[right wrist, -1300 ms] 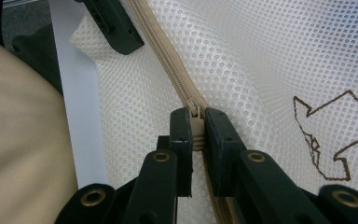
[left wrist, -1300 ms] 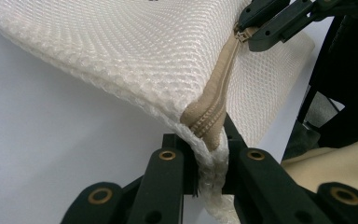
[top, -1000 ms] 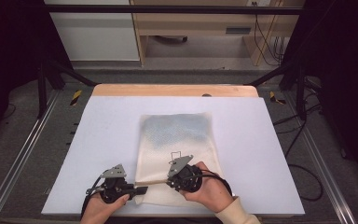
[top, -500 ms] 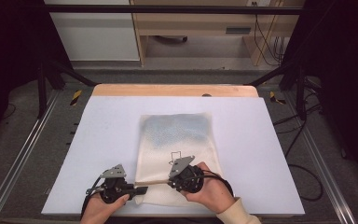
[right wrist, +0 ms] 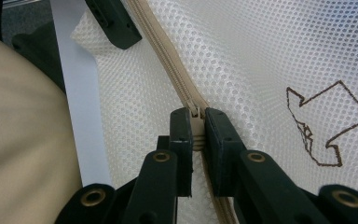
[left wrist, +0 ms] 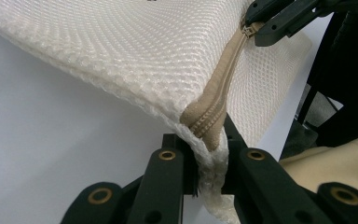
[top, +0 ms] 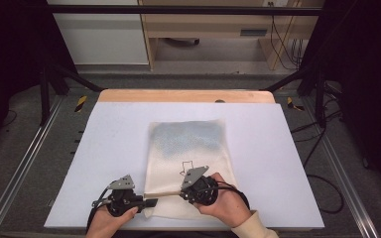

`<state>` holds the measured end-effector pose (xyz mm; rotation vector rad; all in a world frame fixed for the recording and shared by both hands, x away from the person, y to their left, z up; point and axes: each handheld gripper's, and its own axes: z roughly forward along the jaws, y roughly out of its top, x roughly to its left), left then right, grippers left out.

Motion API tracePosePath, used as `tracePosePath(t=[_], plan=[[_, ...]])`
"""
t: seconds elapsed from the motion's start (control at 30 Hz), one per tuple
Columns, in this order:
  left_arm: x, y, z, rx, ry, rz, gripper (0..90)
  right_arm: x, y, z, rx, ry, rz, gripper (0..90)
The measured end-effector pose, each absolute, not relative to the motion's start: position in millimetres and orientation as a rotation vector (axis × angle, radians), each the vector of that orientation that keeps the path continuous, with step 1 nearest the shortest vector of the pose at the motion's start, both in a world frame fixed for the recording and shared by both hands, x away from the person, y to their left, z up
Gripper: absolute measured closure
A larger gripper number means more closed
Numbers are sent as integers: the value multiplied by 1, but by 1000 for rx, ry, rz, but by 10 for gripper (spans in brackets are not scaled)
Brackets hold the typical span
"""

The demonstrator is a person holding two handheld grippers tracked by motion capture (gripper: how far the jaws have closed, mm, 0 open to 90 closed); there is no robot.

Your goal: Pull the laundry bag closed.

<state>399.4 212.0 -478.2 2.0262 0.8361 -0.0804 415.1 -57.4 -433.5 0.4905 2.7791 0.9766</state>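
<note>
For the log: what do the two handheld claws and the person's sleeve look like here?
Both the left claw and the right claw are black, each topped by a grey three-cornered plate and trailing a black cable. Up close the jaws are flat black bars with brass-ringed holes. The sleeve is cream.

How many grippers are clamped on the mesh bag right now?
2. The left gripper pinches the mesh bag at its near-left corner, at the zipper's end. The right gripper is shut on the zipper pull, farther along the near edge.
</note>
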Motion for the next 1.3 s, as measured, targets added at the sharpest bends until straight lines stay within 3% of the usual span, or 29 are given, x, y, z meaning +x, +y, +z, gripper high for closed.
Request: tracePosePath(t=[1.3], plan=[[398,212,-478,2031,831,-79,829,412,-78,-435,557,2758,972,822]])
